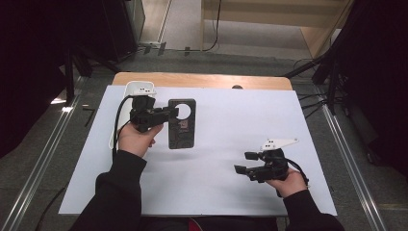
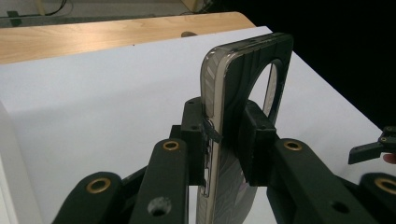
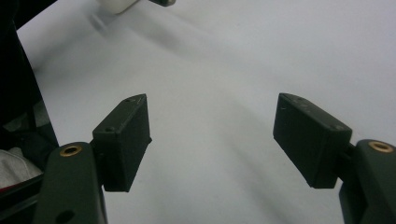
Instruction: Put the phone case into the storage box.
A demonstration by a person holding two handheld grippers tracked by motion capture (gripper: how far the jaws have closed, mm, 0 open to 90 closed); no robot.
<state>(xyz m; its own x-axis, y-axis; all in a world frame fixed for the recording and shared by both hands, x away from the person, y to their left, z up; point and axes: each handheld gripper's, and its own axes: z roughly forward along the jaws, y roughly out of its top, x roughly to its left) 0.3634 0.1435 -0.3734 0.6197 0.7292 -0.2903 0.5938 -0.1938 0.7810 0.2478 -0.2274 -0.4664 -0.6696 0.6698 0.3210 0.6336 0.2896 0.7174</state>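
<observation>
Two hand-held grippers over a white-covered surface point(image 1: 216, 144), left hand-held gripper point(image 1: 169, 113) clamped on a dark phone case point(image 1: 182, 132), right hand-held gripper point(image 1: 245, 162) spread wide, grasping nothing

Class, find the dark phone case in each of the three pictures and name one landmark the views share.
High view: the phone case is left of centre, at the left gripper.
Left gripper view: centre, clamped on edge between the jaws.
Right gripper view: not in it.
Shared landmark: the white sheet.
</observation>
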